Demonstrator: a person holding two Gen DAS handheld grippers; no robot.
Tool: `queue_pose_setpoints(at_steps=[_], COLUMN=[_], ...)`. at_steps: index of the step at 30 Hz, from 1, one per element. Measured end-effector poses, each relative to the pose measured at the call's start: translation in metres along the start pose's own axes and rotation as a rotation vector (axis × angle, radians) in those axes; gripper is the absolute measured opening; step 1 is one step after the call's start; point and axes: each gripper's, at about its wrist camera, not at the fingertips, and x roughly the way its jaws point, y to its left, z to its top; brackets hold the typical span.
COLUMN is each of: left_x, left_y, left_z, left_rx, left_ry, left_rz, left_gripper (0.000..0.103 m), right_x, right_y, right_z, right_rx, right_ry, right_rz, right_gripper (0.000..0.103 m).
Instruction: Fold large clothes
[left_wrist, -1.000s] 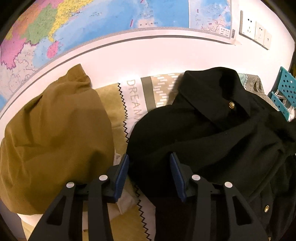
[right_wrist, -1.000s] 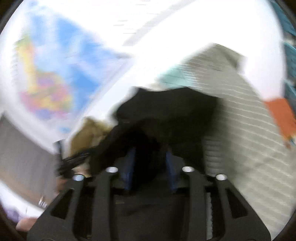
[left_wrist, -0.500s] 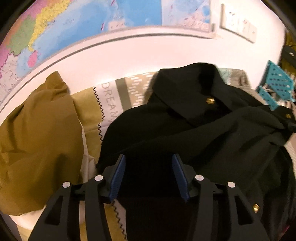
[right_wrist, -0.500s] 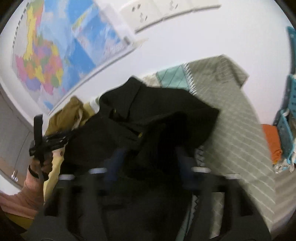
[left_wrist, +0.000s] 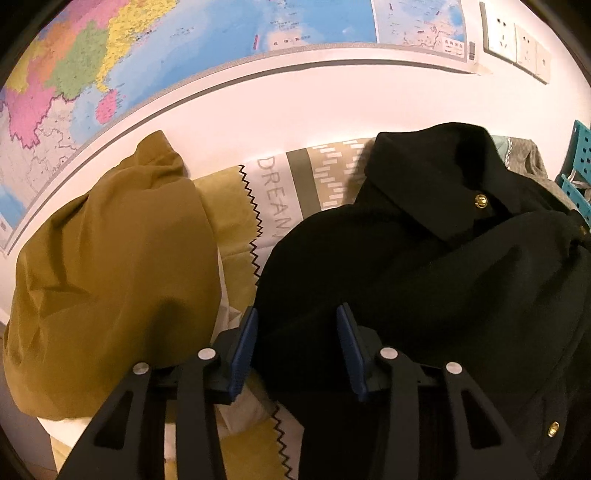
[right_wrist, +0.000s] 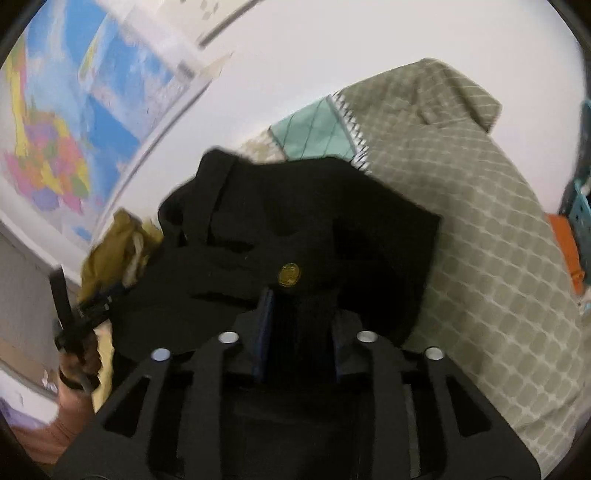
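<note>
A black jacket with gold buttons lies bunched on the patterned bedspread, collar toward the wall. My left gripper stands at the jacket's left edge with black cloth between its blue pads, jaws wide apart. In the right wrist view the same jacket fills the middle. My right gripper has its jaws apart with jacket cloth lying between them, just below a gold button. The left gripper and the hand holding it show at the left of that view.
A mustard-brown garment is heaped left of the jacket. A wall map and sockets are behind the bed. A teal plastic basket stands at the right. A grey checked cover spreads right of the jacket.
The left view swung right over the jacket and then back left to the jacket's edge. The right gripper swung over the jacket, which has flattened, and now sits near a gold button.
</note>
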Motion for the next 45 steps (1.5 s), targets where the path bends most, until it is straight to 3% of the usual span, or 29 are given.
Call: queue_pose_setpoints(at_steps=[2, 8, 15, 21, 24, 32, 36, 39, 44, 45], left_x=[-0.008, -0.052, -0.061, -0.074, -0.077, -0.092, -0.098, -0.104, -0.101, -0.101], left_y=[0.003, 0.011, 0.027, 0.037, 0.034, 0.014, 0.002, -0.008, -0.016, -0.019], left_z=[-0.005, -0.047, -0.121, -0.163, -0.177, -0.196, -0.203, -0.207, -0.207, -0.206], left_rx=[-0.009, -0.014, -0.087, -0.154, -0.178, -0.141, -0.113, -0.072, -0.131, -0.133], left_ry=[-0.007, -0.080, 0.045, 0.093, 0.116, 0.118, 0.141, 0.143, 0.169, 0.165], left_rz=[-0.030, -0.190, -0.312, -0.424, -0.489, -0.564, -0.654, -0.671, -0.847, -0.841], left_gripper=[0.052, 0.071, 0.072, 0.078, 0.082, 0.095, 0.096, 0.096, 0.096, 0.096], right_x=[-0.018, -0.066, -0.079, -0.102, -0.106, -0.104, -0.101, -0.097, -0.091, -0.090], right_y=[0.004, 0.035, 0.033, 0.012, 0.006, 0.021, 0.029, 0.039, 0.043, 0.042], right_z=[-0.003, -0.031, -0.087, -0.132, -0.148, -0.175, -0.181, -0.186, -0.184, -0.183], right_rx=[-0.017, -0.141, -0.134, -0.041, -0.011, -0.029, -0.043, -0.075, -0.060, -0.052], right_ry=[-0.042, -0.110, 0.028, 0.067, 0.082, 0.112, 0.123, 0.134, 0.123, 0.118], right_rz=[-0.023, -0.044, 0.003, 0.041, 0.054, 0.152, 0.200, 0.242, 0.364, 0.388], right_gripper=[0.053, 0.060, 0.071, 0.087, 0.089, 0.089, 0.089, 0.093, 0.089, 0.087])
